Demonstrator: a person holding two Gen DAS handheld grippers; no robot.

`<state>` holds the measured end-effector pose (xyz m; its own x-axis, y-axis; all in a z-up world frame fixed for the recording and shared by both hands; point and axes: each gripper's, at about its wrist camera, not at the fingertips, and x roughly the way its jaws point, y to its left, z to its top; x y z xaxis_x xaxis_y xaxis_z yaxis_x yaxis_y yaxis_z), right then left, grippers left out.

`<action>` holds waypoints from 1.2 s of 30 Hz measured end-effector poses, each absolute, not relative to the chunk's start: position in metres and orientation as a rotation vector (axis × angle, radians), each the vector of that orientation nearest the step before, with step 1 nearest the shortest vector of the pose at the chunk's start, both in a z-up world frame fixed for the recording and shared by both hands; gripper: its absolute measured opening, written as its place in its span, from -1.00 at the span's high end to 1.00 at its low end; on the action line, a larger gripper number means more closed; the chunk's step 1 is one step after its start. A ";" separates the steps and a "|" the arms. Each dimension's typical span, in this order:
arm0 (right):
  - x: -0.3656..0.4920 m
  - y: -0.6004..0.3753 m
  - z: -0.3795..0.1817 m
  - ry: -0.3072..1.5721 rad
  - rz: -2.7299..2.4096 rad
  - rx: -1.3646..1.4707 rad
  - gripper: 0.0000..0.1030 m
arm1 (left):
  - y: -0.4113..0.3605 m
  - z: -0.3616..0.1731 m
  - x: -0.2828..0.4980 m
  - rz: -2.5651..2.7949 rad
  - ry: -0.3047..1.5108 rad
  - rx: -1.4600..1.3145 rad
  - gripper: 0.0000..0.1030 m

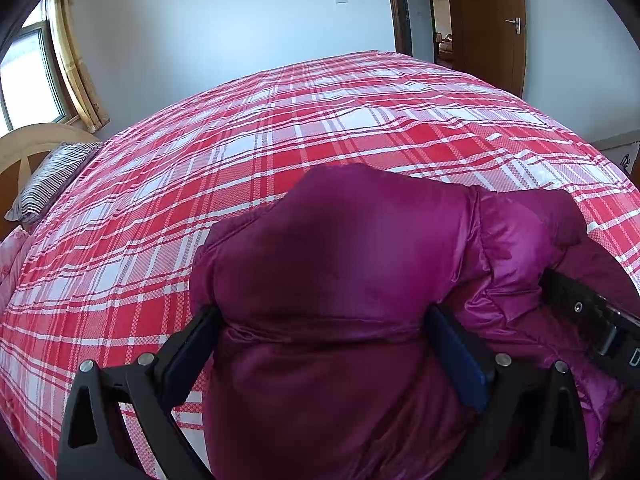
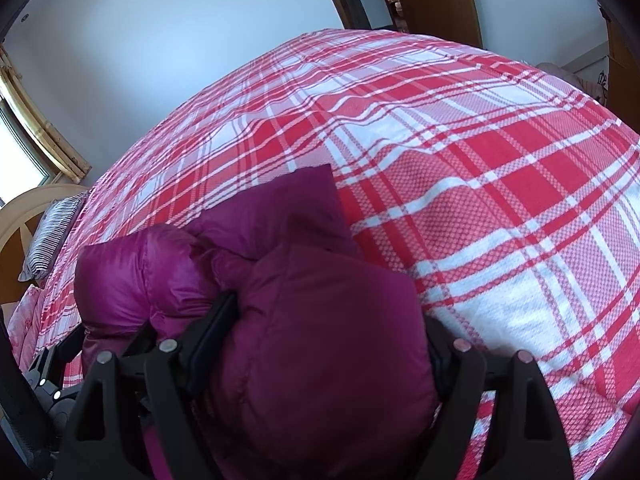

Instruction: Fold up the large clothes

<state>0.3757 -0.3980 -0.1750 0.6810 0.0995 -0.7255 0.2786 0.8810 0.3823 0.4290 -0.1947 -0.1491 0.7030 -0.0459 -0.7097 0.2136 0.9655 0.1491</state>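
Two claws grip our purple jacket (image 1: 340, 280) above the bed (image 1: 240, 140): the left claw (image 1: 324, 344) and right claw (image 2: 332, 344) each clench a puffy bunch. The slick padding probably could slip free, spilling our fold.

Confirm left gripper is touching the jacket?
Touching. The left wrist view shows the left gripper with both fingers pressed against a thick fold of the jacket, which fills the gap between them.
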 end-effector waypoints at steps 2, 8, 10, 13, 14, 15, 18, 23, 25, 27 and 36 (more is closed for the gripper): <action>0.376 -0.398 -0.175 0.825 -0.104 0.497 -0.61 | -0.195 -0.149 0.429 -0.145 0.779 0.229 -0.98; 0.377 -0.398 -0.176 0.828 -0.098 0.496 -0.63 | -0.195 -0.149 0.429 -0.143 0.779 0.229 -0.98; 0.377 -0.398 -0.175 0.828 -0.098 0.496 -0.63 | -0.195 -0.149 0.428 -0.143 0.779 0.228 -0.98; 0.377 -0.398 -0.175 0.828 -0.097 0.497 -0.63 | -0.195 -0.150 0.429 -0.145 0.780 0.227 -0.98; 0.377 -0.398 -0.176 0.828 -0.096 0.499 -0.63 | -0.195 -0.150 0.430 -0.146 0.783 0.226 -0.98; 0.377 -0.398 -0.176 0.827 -0.094 0.502 -0.63 | -0.195 -0.150 0.430 -0.146 0.784 0.228 -0.98; 0.377 -0.398 -0.175 0.827 -0.091 0.503 -0.64 | -0.196 -0.150 0.430 -0.147 0.786 0.229 -0.98; 0.375 -0.399 -0.176 0.824 -0.081 0.514 -0.65 | -0.194 -0.150 0.431 -0.156 0.794 0.216 -0.98; 0.376 -0.401 -0.177 0.823 -0.072 0.522 -0.66 | -0.194 -0.150 0.432 -0.163 0.798 0.211 -0.98; 0.377 -0.402 -0.177 0.826 -0.058 0.528 -0.70 | -0.190 -0.146 0.431 -0.183 0.810 0.195 -0.98; 0.343 -0.429 -0.164 0.848 0.161 0.527 -0.70 | -0.100 -0.141 0.365 -0.426 0.774 -0.082 -0.98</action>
<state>0.3433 -0.4290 -0.1641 0.6581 0.3398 -0.6719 0.0701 0.8609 0.5040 0.3646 -0.1001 -0.1414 0.6348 -0.4022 -0.6598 0.3431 0.9118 -0.2258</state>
